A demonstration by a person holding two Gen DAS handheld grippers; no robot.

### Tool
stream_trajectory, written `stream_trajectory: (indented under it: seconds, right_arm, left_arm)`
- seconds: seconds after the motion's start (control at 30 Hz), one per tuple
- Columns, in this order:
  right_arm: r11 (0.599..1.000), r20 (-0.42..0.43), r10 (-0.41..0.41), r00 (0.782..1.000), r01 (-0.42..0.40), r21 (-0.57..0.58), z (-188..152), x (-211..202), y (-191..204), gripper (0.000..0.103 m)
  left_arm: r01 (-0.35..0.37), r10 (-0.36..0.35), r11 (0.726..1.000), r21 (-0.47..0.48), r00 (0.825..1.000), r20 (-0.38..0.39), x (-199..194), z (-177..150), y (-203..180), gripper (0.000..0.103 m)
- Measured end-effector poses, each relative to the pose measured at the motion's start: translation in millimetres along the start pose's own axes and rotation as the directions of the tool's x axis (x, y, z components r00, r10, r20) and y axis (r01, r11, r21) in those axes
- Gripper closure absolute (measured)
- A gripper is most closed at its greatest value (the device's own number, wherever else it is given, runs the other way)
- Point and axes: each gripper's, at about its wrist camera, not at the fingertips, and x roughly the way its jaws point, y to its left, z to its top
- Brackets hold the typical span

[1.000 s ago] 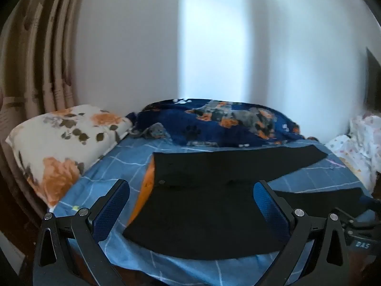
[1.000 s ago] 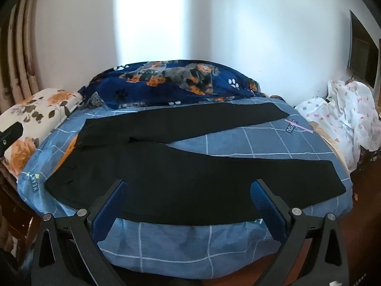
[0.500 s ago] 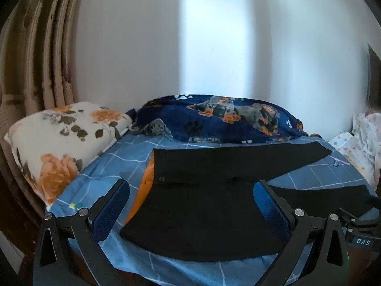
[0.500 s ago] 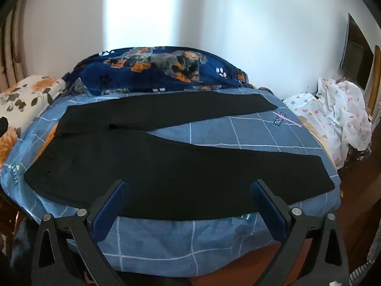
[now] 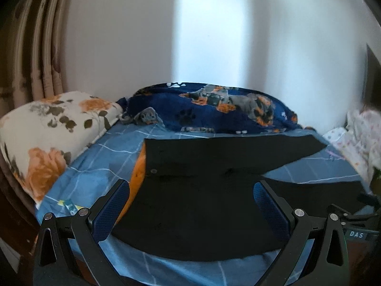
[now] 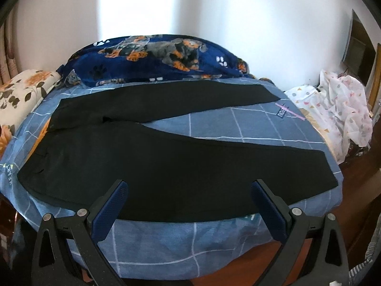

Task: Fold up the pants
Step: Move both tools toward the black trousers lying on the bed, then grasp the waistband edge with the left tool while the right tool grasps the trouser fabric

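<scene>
Black pants lie flat on the blue checked bed sheet, legs spread in a V, waist at the left, hems at the right. In the left wrist view the waist end of the pants is nearest. My left gripper is open and empty, held above the near waist edge. My right gripper is open and empty, held above the near leg's front edge. Neither touches the cloth. The right gripper's body shows at the left wrist view's lower right.
A floral pillow lies at the bed's left end. A dark blue dog-print blanket is bunched along the wall. A white patterned cloth is heaped off the bed's right end. The bed's near edge drops to a brown floor.
Both grippers have moved a little closer to the pants and the right one has drifted right. Both stay open and the pants have not moved.
</scene>
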Motion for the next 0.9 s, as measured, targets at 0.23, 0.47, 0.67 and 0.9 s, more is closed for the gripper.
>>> stream_trajectory:
  seconds: [0.23, 0.47, 0.67, 0.9]
  right_arm:
    - [0.999, -0.037, 0.041, 0.998, -0.040, 0.024, 6.6, 14.9, 1.6, 0.001]
    - [0.977, -0.108, 0.183, 0.977, -0.168, 0.132, 8.8, 45.7, -14.2, 0.021]
    - [0.949, -0.123, 0.296, 0.947, -0.277, 0.152, 8.7, 65.0, -11.4, 0.045]
    - [0.946, -0.139, 0.318, 0.938, -0.304, 0.114, 16.9, 84.0, 1.6, 0.045]
  left_arm:
    - [-0.066, 0.067, 0.998, 0.018, 0.997, -0.031, 22.3, 12.1, 11.0, 0.000]
    - [0.054, -0.058, 0.998, -0.036, 0.988, -0.140, 97.1, 47.4, 72.0, 0.000]
    - [0.043, -0.062, 0.996, -0.077, 0.963, -0.261, 192.4, 67.2, 125.8, 0.000]
    - [0.082, -0.119, 0.990, -0.117, 0.926, -0.358, 307.3, 80.5, 173.8, 0.035]
